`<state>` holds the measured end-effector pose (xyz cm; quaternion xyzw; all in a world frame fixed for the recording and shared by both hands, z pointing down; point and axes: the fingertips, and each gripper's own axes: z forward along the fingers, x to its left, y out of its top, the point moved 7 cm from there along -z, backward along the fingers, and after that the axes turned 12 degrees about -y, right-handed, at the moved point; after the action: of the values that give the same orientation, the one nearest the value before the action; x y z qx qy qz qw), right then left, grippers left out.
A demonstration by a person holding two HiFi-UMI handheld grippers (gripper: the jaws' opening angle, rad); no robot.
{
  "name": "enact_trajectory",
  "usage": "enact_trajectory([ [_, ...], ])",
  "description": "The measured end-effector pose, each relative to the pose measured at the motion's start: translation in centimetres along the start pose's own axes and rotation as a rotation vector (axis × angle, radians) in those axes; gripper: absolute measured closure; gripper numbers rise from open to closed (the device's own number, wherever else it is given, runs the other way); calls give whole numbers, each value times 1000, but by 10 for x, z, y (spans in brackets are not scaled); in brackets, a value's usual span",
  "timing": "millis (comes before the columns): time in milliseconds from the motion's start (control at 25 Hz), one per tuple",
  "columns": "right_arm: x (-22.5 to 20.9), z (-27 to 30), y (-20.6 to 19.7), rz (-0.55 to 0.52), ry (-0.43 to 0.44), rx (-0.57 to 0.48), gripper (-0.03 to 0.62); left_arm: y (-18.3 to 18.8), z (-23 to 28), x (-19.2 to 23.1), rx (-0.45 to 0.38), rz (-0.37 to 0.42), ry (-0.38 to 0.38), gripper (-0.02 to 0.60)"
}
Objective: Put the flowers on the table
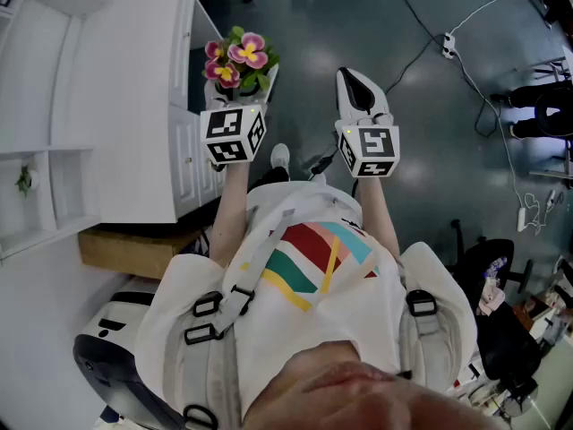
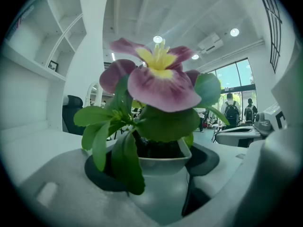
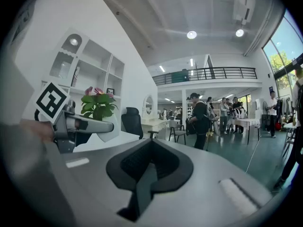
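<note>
The flowers [image 1: 238,56], planted in a small white pot [image 2: 163,163], are held in the air just beside the front of the white shelf unit [image 1: 125,106]. The pot is clamped between the jaws of the left gripper [image 1: 240,86]. The right gripper [image 1: 359,92] is held farther from the shelf unit, its jaws closed together on nothing.

Two grippers are out just beside the white cabinet [image 1: 125,106]: one left gripper [image 1: 240,88] and one right gripper [image 1: 356,83], each carrying one marker cube [image 1: 233,134]. There is one pot of flowers [image 1: 235,68], on the side nearer the cabinet. It shows three pink-and-yellow blossoms [image 1: 252,50].
</note>
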<state>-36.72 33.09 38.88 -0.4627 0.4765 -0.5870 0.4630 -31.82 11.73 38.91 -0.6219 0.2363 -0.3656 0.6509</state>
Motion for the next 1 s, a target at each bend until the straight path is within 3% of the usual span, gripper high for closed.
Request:
enact_trajectory([
  [520, 10, 36, -1, 24, 2, 5, 594, 8, 15, 40, -40, 1, -21, 227],
  [1000, 41, 81, 0, 18, -175, 30, 594, 23, 34, 123, -51, 11, -89, 227],
])
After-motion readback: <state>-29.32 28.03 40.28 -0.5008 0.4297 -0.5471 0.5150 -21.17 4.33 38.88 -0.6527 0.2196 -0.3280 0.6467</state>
